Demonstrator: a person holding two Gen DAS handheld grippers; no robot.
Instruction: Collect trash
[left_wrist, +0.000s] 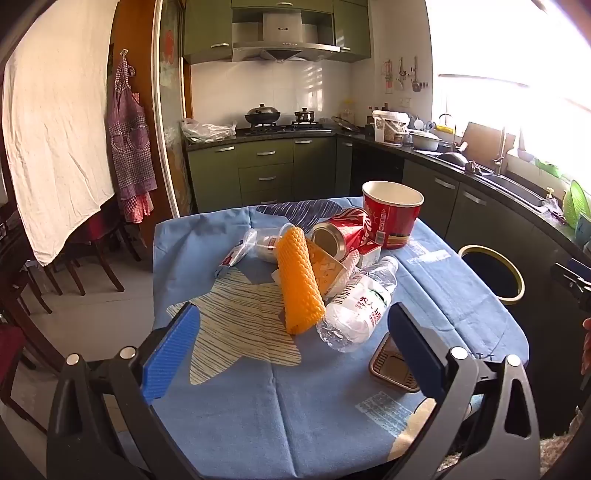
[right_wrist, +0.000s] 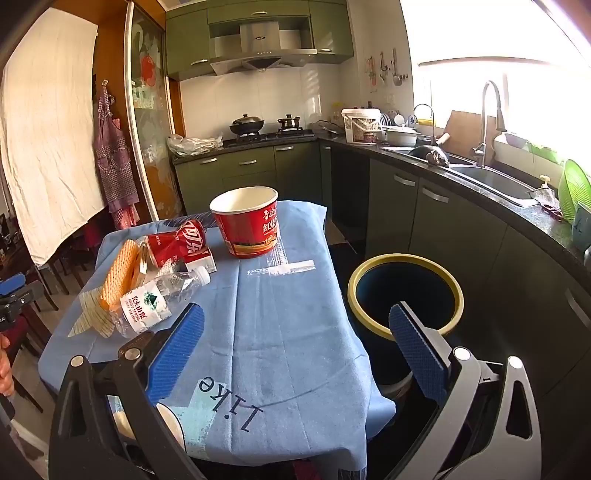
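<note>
Lying beyond open jaws, trash pile (left_wrist: 317, 266)

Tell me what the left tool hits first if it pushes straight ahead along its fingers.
Probably the crumpled clear water bottle, lying just ahead of the open left tool, with the orange foam sleeve beside it. The tool is angled down, so it might meet the blue tablecloth first; depth is unclear.

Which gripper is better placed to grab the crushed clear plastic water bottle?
Left. The open left gripper frames the crushed clear plastic water bottle; the open right gripper faces bare cloth, bottle off to its left.
</note>
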